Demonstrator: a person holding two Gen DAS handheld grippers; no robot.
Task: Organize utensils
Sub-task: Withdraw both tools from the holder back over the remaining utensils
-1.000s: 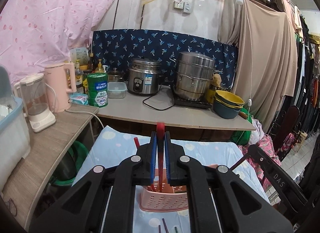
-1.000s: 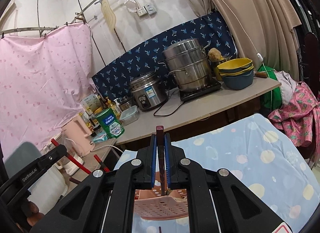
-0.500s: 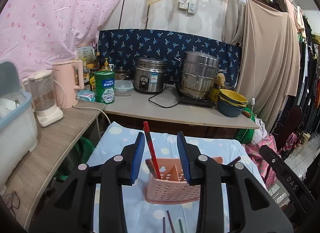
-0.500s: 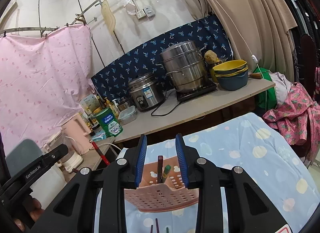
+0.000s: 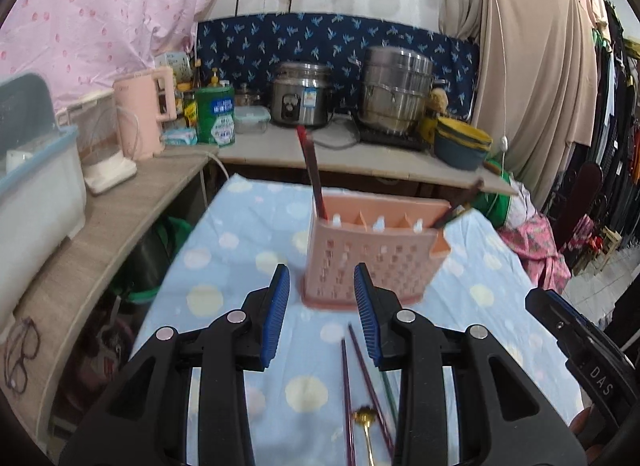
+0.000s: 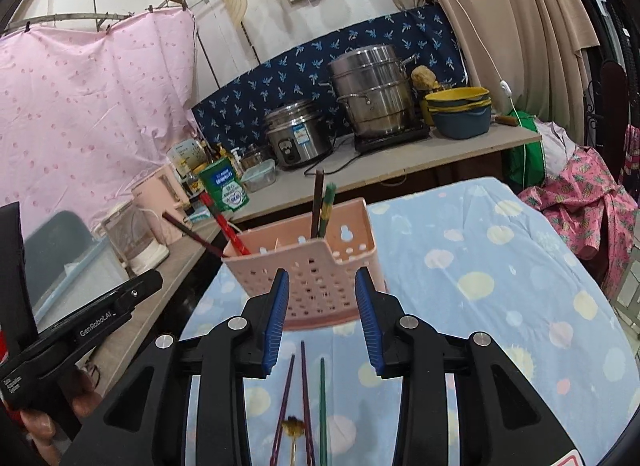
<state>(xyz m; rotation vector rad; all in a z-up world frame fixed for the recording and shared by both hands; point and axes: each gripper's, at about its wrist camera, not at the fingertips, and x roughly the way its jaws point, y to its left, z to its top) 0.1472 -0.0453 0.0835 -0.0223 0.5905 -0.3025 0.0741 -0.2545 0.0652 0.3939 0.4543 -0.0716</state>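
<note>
A pink perforated utensil holder stands on the blue dotted tablecloth. Red chopsticks stand in its left end; a brown chopstick and a green one stand in its right end. Two purple chopsticks, a green chopstick and a gold spoon lie on the cloth in front. My left gripper and right gripper are both open and empty, just short of the holder, above the loose utensils.
A counter behind the table carries a rice cooker, a steel steamer pot, stacked bowls, a green tin and a pink kettle. A side shelf with a plastic bin runs along the left. Clothes hang right.
Both grippers opened and let go of their chopsticks, which now stand in the holder. Both grippers then drew back and lower, so the holder and loose utensils show in front.
</note>
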